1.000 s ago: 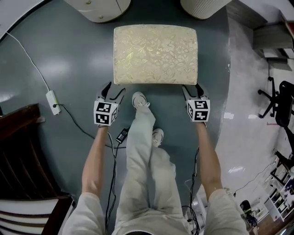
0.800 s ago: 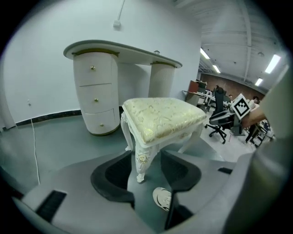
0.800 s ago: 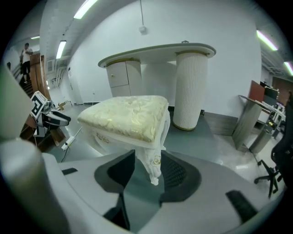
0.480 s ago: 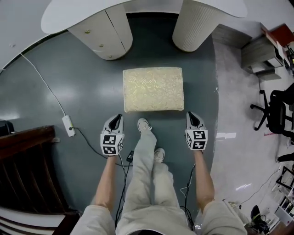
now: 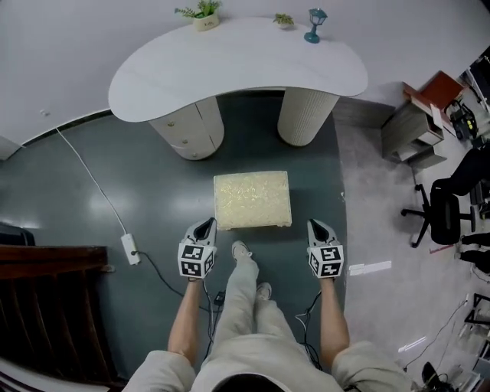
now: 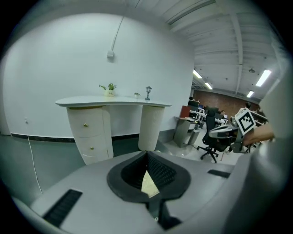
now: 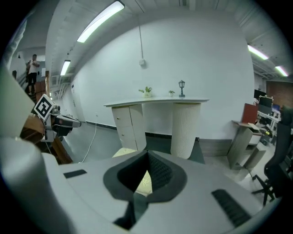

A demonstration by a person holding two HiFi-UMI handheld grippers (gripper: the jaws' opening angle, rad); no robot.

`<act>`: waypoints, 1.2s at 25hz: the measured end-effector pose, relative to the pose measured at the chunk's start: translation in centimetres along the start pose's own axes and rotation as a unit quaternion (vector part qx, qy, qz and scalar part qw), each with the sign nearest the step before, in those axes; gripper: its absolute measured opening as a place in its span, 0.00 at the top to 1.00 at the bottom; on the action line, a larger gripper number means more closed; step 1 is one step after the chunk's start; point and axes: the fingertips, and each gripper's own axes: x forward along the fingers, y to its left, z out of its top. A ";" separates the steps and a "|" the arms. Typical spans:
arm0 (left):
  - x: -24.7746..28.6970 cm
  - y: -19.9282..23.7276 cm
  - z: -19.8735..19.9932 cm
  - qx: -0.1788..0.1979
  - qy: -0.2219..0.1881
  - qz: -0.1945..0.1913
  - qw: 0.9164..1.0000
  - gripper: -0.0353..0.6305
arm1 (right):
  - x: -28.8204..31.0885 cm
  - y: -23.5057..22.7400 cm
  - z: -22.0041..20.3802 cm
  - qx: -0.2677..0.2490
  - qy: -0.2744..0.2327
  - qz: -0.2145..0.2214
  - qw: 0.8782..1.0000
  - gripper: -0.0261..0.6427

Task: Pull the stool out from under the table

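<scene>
The rectangular stool with a cream-and-gold brocade cushion [image 5: 253, 199] stands on the glossy dark grey-green floor [image 5: 92, 184]. It is fully clear of the white kidney-shaped desk [image 5: 237, 65] and sits just in front of its two supports. These are a cream drawer pedestal [image 5: 190, 130] on the left and a ribbed round column [image 5: 305, 115] on the right. The stool's long sides run parallel to the desk's front edge.

In the head view the grey left tool [image 5: 204, 226] shows just beside the stool's near-left corner. The grey right tool [image 5: 316, 227] lies a little off its near-right corner. Both point toward the desk. Their jaws have just been closing and now meet, with nothing between them. Each gripper view shows only a sliver of the cushion far below the closed tips, so neither tool touches the stool.

The person's white shoes [image 5: 242, 250] stand on the floor just behind the stool's near edge, between the two arms.

Along the desk's back edge sit a small potted plant [image 5: 200, 14], a smaller green sprig [image 5: 283, 20] and a teal miniature street lamp [image 5: 314, 24].

A white power strip [image 5: 130, 249] on a long white cable lies on the floor to the left. Near it is a piece of dark wooden furniture [image 5: 46, 306] at the lower-left corner. A black office chair [image 5: 444, 214] stands on the paler floor to the right.
</scene>
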 end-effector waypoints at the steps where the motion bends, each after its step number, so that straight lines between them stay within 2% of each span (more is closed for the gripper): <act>1: -0.7 -0.3 1.3 -0.002 -0.004 -0.002 1.000 0.93 | -1.0 0.0 1.3 -0.003 -0.004 -0.002 1.000 0.97; 7: -4.4 -2.2 8.5 -0.004 -0.037 -0.009 0.999 0.93 | -5.9 0.6 8.0 -0.035 -0.021 -0.004 0.999 0.97; 15: -9.5 -4.6 13.8 0.013 -0.063 -0.004 0.998 0.93 | -11.6 2.1 13.1 -0.054 -0.053 -0.006 0.997 0.97; 24: -15.3 -8.4 15.3 0.039 -0.085 -0.005 0.996 0.93 | -18.4 3.2 13.9 -0.059 -0.076 -0.013 0.995 0.97; 30: -17.6 -9.3 13.9 0.045 -0.091 -0.004 0.995 0.93 | -20.5 5.1 13.0 -0.065 -0.079 -0.011 0.995 0.97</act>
